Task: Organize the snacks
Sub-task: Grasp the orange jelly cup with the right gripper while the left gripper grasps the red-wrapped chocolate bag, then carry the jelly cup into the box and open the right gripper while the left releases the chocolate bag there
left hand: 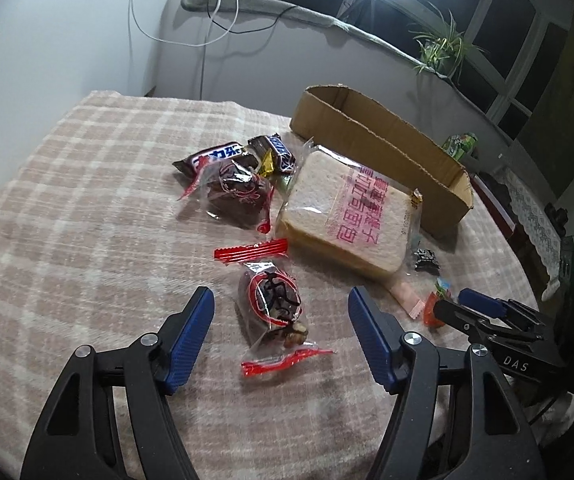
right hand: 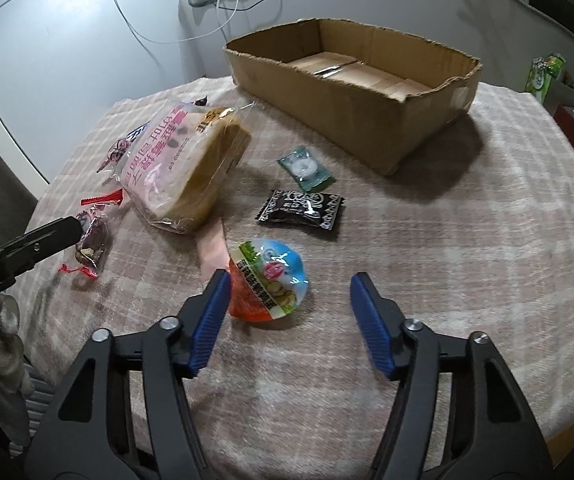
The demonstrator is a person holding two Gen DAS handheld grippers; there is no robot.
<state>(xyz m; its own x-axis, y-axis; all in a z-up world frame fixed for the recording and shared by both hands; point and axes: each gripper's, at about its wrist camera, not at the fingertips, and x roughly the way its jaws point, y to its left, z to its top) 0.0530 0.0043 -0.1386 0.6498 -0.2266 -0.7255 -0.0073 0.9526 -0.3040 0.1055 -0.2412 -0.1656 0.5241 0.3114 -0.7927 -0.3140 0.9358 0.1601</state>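
Both released, the left gripper (left hand: 281, 334) straddles a red-ended date candy (left hand: 273, 308) and the right gripper (right hand: 289, 322) nears the jelly cup (right hand: 269, 280) on the bench; each likely must clench, then carry to the cardboard box (right hand: 367, 92).

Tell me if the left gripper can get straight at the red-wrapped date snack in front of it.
Probably yes: the left gripper has its jaws open either side of the date snack, with nothing between.

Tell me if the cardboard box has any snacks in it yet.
Seemingly none: the right wrist view shows only bare flaps inside the cardboard box, though its near corner is hidden.
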